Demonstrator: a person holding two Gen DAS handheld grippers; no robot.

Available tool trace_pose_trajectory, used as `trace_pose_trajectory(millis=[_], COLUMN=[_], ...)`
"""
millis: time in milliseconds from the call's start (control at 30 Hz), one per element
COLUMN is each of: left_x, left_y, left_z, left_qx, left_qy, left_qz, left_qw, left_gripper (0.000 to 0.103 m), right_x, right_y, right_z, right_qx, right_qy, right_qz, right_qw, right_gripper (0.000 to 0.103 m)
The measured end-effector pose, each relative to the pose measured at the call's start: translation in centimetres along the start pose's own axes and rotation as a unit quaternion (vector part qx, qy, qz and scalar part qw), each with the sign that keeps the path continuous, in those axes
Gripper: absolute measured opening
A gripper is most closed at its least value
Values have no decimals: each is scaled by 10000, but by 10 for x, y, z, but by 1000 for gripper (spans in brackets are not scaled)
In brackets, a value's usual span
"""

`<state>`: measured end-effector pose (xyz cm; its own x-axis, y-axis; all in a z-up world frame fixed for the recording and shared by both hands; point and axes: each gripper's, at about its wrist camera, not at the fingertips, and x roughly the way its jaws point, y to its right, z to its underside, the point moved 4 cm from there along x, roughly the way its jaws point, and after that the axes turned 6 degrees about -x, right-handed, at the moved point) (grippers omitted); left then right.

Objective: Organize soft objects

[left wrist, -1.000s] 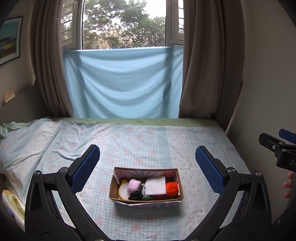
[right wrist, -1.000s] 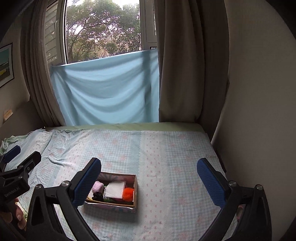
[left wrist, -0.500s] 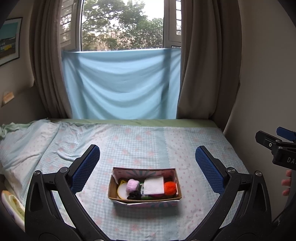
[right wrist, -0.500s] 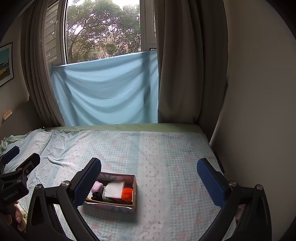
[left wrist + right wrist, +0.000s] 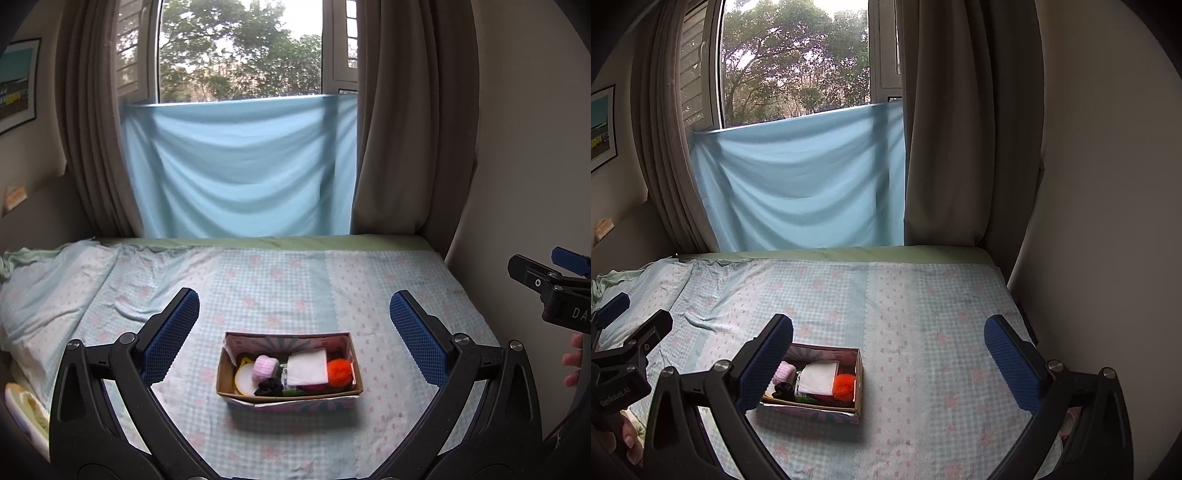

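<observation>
Bedroom, checked bed [image 5: 280,291]; cardboard box [image 5: 343,343] packed with soft items, probably to keep them together. Both hand-held grippers, left [image 5: 294,334] and right [image 5: 889,356], wide apart, empty.

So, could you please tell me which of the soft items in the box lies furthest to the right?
The orange pom-pom: it sits at the right end of the cardboard box, beyond the white cloth and the pink roll.
</observation>
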<state>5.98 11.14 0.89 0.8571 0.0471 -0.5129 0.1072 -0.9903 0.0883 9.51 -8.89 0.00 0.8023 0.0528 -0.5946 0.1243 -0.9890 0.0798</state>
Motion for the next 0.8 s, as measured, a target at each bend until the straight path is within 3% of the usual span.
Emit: trace_pose_trajectory(millis=[800], left_x=[3], left_y=[3], left_z=[2], left_qx=[20], left_qy=[-15], left_qz=[-4], left_qw=[10000], left_gripper=[103], right_x=[1], right_y=[2], right_z=[-2], right_qx=[-12], right_qy=[-6], right_qz=[12], right_qw=[10000], right_gripper=[103])
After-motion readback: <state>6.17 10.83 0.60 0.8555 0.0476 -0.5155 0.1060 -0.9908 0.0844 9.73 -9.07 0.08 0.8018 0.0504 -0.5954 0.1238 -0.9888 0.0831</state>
